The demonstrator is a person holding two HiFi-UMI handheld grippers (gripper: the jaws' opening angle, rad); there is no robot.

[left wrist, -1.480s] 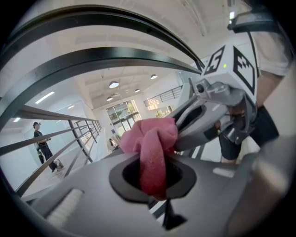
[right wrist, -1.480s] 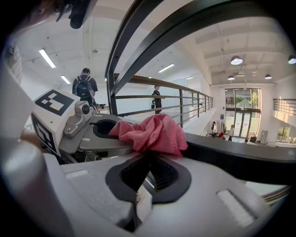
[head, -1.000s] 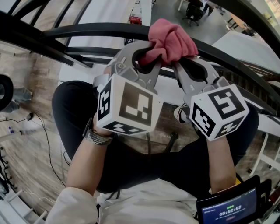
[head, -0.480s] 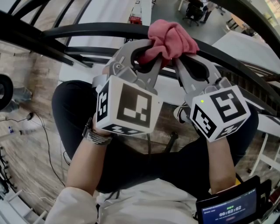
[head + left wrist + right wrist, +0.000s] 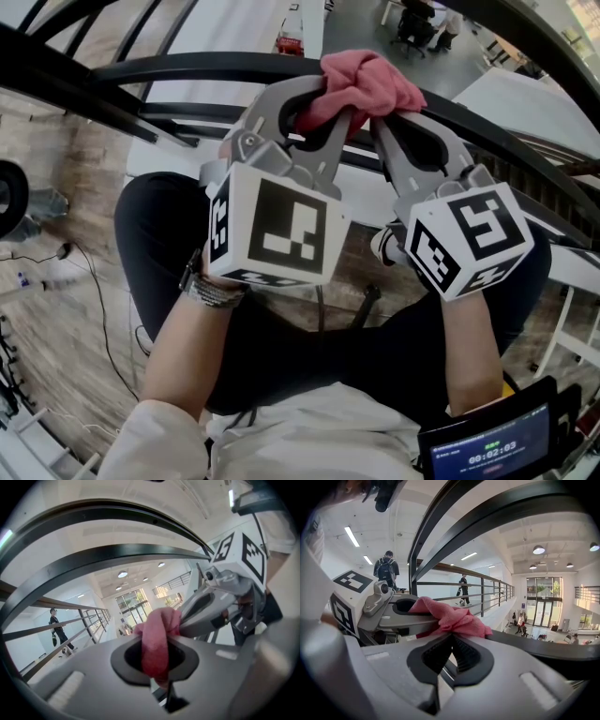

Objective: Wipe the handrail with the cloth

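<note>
A pink cloth [image 5: 371, 82] is bunched on top of the black handrail [image 5: 159, 67], which curves across the head view. My left gripper [image 5: 326, 97] is shut on the cloth's left side and my right gripper [image 5: 380, 114] is shut on its right side, tips close together. In the left gripper view the cloth [image 5: 156, 641] hangs down through my left gripper [image 5: 158, 667], with the right gripper [image 5: 213, 604] beside it. In the right gripper view the cloth [image 5: 452, 617] lies over my right gripper [image 5: 451, 635], against the handrail [image 5: 543, 648].
More black rails [image 5: 56, 80] run beside the handrail at the left. Below are the person's dark trousers [image 5: 281, 347], a wood floor with cables [image 5: 66, 281] and a timer screen [image 5: 492, 452]. People [image 5: 386, 571] walk along a far railing.
Both grippers and the cloth have shifted slightly up and away along the handrail. The grip on the cloth is unchanged.
</note>
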